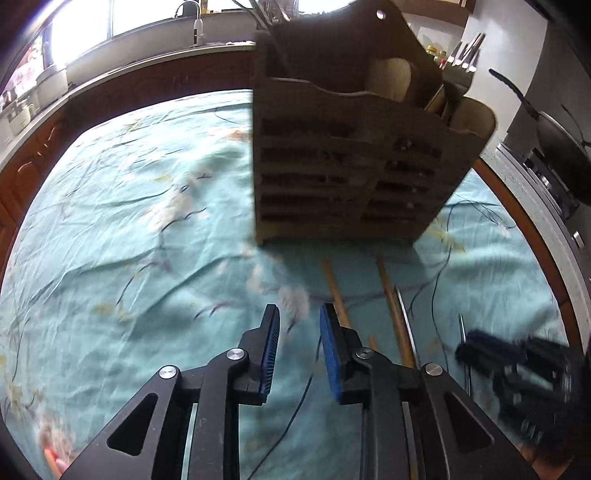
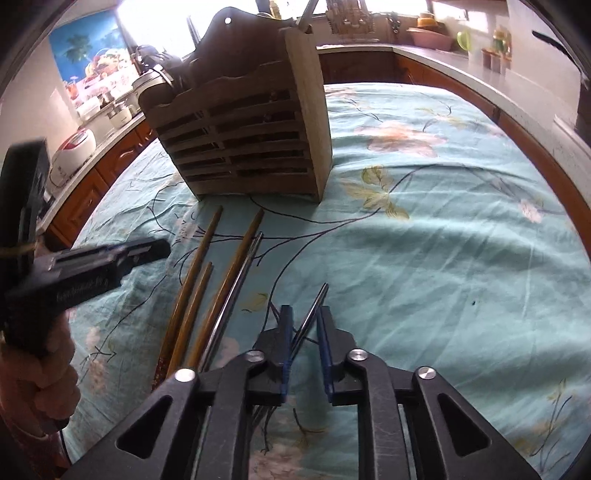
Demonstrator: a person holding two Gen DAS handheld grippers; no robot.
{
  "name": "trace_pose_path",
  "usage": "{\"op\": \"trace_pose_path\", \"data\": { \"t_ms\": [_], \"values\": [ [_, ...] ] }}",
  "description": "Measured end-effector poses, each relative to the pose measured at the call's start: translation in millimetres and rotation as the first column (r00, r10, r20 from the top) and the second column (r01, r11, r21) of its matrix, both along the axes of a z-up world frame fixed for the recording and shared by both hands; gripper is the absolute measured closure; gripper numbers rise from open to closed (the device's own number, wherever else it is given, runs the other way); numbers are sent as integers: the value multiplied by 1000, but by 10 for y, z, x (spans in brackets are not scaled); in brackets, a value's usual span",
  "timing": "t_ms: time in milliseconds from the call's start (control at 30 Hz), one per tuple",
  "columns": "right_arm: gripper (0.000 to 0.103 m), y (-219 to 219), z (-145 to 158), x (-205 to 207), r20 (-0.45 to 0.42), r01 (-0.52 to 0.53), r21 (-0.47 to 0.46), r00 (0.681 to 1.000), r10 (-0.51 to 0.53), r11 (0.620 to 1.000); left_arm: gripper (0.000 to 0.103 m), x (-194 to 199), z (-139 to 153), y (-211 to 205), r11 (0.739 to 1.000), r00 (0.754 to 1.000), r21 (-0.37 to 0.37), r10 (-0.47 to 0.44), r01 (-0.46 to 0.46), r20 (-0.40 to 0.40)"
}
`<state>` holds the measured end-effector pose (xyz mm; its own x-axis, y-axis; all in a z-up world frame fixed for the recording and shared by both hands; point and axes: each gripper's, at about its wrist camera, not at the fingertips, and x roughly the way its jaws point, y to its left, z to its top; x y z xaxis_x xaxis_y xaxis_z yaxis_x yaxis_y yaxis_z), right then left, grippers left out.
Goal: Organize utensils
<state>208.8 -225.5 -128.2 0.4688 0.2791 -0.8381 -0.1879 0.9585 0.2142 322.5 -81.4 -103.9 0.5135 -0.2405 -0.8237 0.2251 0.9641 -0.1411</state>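
Observation:
A wooden slatted utensil holder (image 1: 347, 158) stands on the teal floral cloth; it also shows in the right wrist view (image 2: 247, 136). Wooden chopsticks (image 2: 195, 291) and a metal chopstick (image 2: 236, 284) lie on the cloth in front of it; the wooden ones also show in the left wrist view (image 1: 393, 306). My left gripper (image 1: 297, 317) is open and empty above the cloth, left of the chopsticks. My right gripper (image 2: 304, 317) has a metal chopstick (image 2: 314, 310) between its jaws; a narrow gap remains, so the grip is unclear.
The holder has utensils in its compartments. Kitchen counters surround the table, with a rice cooker (image 2: 74, 155) at left, a sink tap (image 1: 195, 22) behind and a pan (image 1: 561, 140) on a stove at right. The left gripper shows in the right wrist view (image 2: 92, 266).

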Motion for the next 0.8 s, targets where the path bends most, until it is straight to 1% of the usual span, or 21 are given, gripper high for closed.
{"op": "trace_pose_path", "data": {
  "t_ms": [67,100,167,200,233,267,333,367,500,633,700,767,800],
  "values": [
    [85,4,-7,5,4,5,4,1000,-5,1000,80,106,-44,-98,1000,1000,5,-14,14,-15],
    [85,14,-12,14,5,3,0,1000,-3,1000,80,164,-80,-152,1000,1000,19,-18,18,-23],
    [85,32,-17,28,8,-4,-10,1000,4,1000,79,205,-95,-235,998,999,47,-33,33,-1],
    [85,48,-18,32,11,-13,-21,1000,14,1000,81,201,-91,-271,997,999,62,-46,46,1],
    [86,66,-16,32,14,-25,-35,1000,25,999,88,186,-108,-299,995,998,80,-57,58,-3],
    [87,85,-12,31,17,-37,-53,999,38,998,92,157,-126,-318,992,998,106,-68,67,15],
    [89,92,-11,32,14,-60,-68,998,61,996,92,41,-140,-322,987,995,134,-96,90,39],
    [91,82,-12,39,13,-68,-75,998,69,995,93,-28,-147,-297,986,993,134,-110,104,42],
    [91,41,-12,37,9,-98,-69,995,99,993,95,-212,-153,-182,985,991,112,-135,132,20],
    [92,55,-3,0,10,-131,-105,991,133,986,95,-361,-126,-48,987,991,89,-136,136,0],
    [91,41,2,-14,6,-148,-112,989,150,983,92,-373,-90,41,991,993,71,-116,116,-5],
    [89,-8,17,-7,-1,-139,-79,990,139,987,69,-364,-50,81,995,996,51,-85,85,-3],
    [88,-38,18,-2,-6,-124,-54,992,124,991,65,-361,-16,107,996,997,42,-79,80,-4]
  ]
}}
